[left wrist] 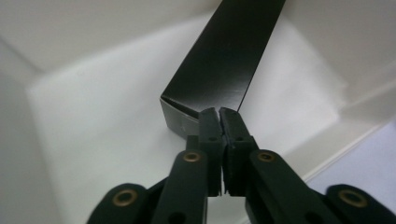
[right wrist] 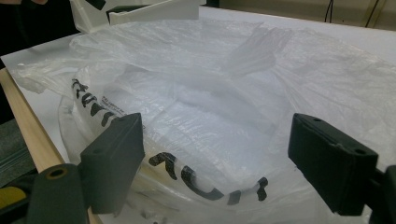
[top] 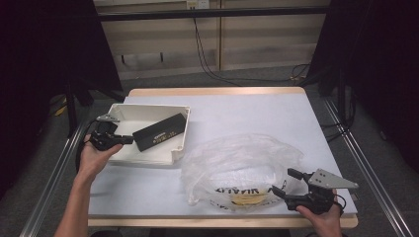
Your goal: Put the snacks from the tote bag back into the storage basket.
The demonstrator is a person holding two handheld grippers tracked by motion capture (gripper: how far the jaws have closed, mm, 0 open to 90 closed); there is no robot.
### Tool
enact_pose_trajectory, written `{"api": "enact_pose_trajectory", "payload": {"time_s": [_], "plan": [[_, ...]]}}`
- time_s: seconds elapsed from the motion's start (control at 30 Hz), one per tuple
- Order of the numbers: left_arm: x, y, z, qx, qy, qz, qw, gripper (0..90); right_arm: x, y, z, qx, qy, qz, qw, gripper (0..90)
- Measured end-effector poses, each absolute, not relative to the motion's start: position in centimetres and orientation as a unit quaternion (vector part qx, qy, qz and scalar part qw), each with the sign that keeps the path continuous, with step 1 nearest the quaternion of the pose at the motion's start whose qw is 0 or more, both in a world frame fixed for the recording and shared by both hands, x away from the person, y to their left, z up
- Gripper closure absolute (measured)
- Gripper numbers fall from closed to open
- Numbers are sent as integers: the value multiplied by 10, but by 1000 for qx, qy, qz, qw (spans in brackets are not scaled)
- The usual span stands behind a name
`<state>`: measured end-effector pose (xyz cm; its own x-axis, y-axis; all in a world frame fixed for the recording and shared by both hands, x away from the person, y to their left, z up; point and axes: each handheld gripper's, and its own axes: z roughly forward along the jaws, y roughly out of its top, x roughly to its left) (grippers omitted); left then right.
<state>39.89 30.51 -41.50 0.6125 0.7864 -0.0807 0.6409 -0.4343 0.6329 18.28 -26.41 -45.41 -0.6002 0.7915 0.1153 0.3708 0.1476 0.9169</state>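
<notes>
Left claw (left wrist: 219,114): jaws closed together, pinching near corner of black box (left wrist: 224,60)
Black box: lying inside white tray (top: 148,155), far end near tray's right wall
Right claw (right wrist: 215,163): jaws wide apart, nothing held, just before plastic bag (right wrist: 243,93)
Plastic bag: on table (top: 247,111), right of tray
Risk: corner pinch looks thin; box may slip or swing if lifted
Risk: bag film slick; right claw may grab only a loose fold

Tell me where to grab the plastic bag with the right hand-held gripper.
Take the near edge of the bag, by the black lettering, coming in low from the table's near side. The film there lies in loose, raised folds facing the open right hand-held gripper, so the jaws can probably pinch a fold. Farther in it spreads flatter on the table.
</notes>
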Motion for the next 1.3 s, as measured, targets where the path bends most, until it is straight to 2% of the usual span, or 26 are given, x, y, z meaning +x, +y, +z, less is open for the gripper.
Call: {"api": "enact_pose_trajectory", "payload": {"time_s": [0.43,0.83,0.9,1.0,1.17,1.3], "plan": [[404,299,-425,828,455,125,304,900,181,-265,-454,398,731,516,203,179],[406,300,-423,829,458,118,298,900,182,-263,-454,394,734,515,201,179],[403,298,-423,837,455,128,275,900,182,-264,-454,394,733,516,202,180],[402,298,-428,828,468,120,283,900,182,-265,-455,395,733,516,202,179],[414,298,-441,825,492,117,253,900,182,-263,-454,393,734,516,201,180],[421,300,-441,818,504,118,251,900,183,-264,-455,396,734,514,202,180]]}}
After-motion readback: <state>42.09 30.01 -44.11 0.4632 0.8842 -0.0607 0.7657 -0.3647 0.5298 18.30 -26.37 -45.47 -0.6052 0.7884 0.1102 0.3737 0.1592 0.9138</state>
